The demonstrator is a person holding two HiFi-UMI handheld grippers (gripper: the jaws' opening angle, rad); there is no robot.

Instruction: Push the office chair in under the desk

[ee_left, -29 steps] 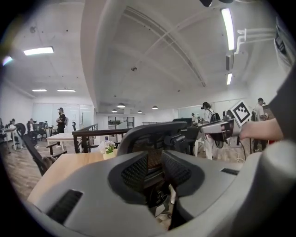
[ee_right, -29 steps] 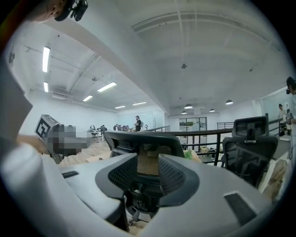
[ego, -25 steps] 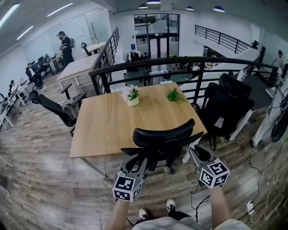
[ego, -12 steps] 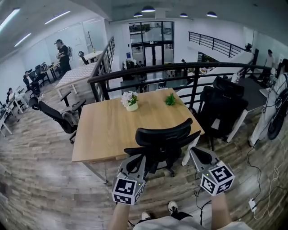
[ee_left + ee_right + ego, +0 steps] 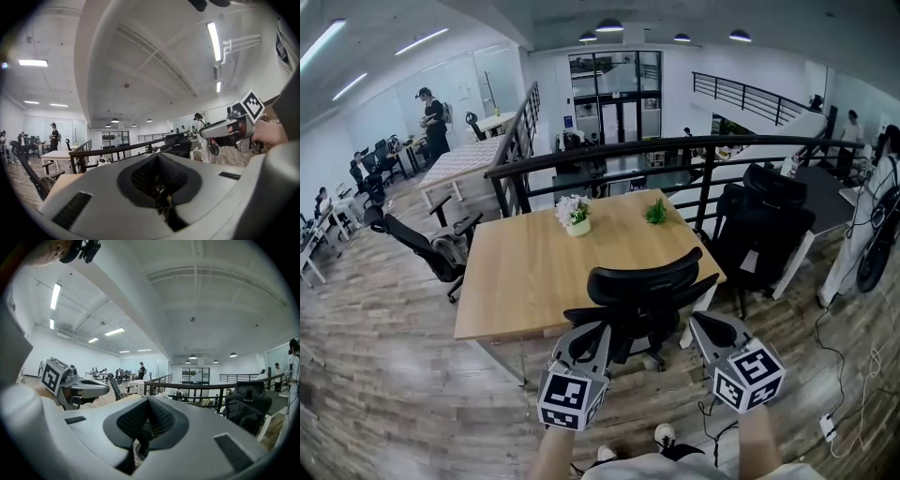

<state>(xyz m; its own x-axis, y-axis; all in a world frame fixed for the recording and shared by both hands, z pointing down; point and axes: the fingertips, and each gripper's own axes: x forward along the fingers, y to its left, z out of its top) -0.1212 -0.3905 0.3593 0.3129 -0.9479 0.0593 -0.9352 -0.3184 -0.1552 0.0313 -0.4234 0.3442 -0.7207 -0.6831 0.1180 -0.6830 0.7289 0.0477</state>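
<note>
The black office chair [image 5: 643,283] stands at the near right edge of the wooden desk [image 5: 534,262], its back turned toward me. My left gripper [image 5: 596,332] hovers just behind the chair's left armrest, shut with nothing in it. My right gripper [image 5: 699,321] is behind the chair's right side, also shut and empty. Whether either tip touches the chair cannot be told. In the left gripper view the left gripper [image 5: 158,158] points over the desk with its jaws closed, and the right gripper [image 5: 225,129] shows off to the right. The right gripper view has the right gripper [image 5: 149,401] closed too.
A white flower pot [image 5: 575,215] and a small green plant [image 5: 656,212] sit at the desk's far edge, before a black railing [image 5: 609,150]. More black chairs stand to the right [image 5: 769,220] and left [image 5: 417,244]. Cables [image 5: 839,375] lie on the wood floor at right.
Both grippers sit slightly lower in the head view than a second ago. The chair and desk have stayed where they were.
</note>
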